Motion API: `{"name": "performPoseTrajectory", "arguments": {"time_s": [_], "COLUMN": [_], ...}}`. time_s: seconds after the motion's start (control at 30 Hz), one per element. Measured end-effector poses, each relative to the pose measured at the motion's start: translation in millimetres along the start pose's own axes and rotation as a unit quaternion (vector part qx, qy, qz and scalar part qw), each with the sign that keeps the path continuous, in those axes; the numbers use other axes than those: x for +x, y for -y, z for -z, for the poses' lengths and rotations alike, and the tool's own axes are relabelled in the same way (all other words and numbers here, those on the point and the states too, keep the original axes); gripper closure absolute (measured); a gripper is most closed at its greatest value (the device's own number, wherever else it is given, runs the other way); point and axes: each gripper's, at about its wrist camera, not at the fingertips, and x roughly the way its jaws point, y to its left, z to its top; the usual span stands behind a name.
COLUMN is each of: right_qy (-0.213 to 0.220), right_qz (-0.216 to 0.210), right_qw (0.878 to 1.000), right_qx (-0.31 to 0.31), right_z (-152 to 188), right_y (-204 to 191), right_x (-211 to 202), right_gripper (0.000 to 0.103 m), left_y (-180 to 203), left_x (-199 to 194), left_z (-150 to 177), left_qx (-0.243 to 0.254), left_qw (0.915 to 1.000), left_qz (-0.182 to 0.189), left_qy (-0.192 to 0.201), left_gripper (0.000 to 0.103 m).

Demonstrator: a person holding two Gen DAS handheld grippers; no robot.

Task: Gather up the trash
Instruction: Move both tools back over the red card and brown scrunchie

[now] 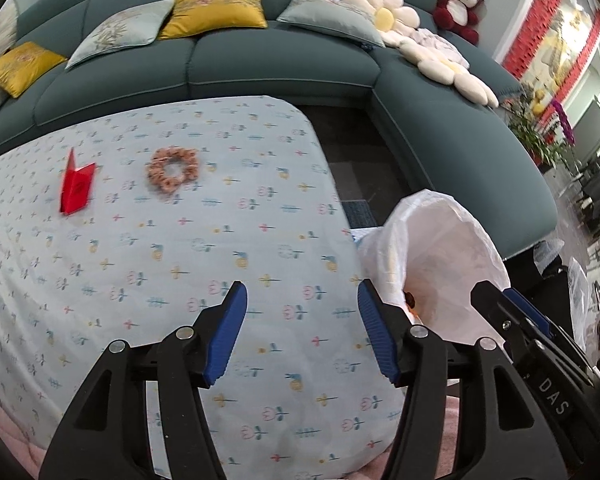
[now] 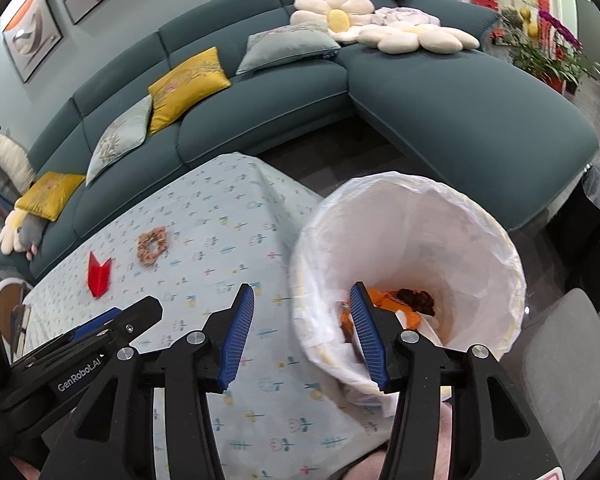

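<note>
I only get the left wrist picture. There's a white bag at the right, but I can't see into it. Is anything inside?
Observer: Yes. The right wrist view looks down into the white bag: orange and dark scraps lie at the bottom.
Operator: Is the right gripper holding anything?
Observer: No. The right gripper is open and empty, one finger over the bag's mouth.
Operator: What hangs on the wall behind the sofa?
Observer: Framed pictures, at upper left in that view.
</note>
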Motion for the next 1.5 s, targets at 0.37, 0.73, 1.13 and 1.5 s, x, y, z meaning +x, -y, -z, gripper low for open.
{"name": "performPoseTrajectory", "arguments": {"time_s": [0.37,0.73,1.13,1.5], "right_qy": [-0.005,-0.017,-0.053,-0.084], "right_qz": [-0.012,-0.025,-0.041,-0.029], "right_qw": [0.999,0.996,0.992,0.990], "right_qx": [-0.039,-0.081,-0.111,-0.112], "right_z": [6,12,15,-10], "right_y": [-48,-102,-170,-221], "right_x": [-1,9,61,149], "right_gripper": [0.054,0.054,0.054,0.054], "left_y": [-53,-121,-221,-286], "left_x": [-14,-20,-8,44], "left_z": [1,3,-11,-51], "left_qx": [-0.040,-0.090,-0.160,-0.173], "left_qw": [0.9990,0.9950,0.9838,0.9794], "left_qz": [-0.016,-0.040,-0.079,-0.104], "left_qy": [0.011,0.012,0.005,-0.014], "left_gripper": [0.048,0.048,0.042,0.042]}}
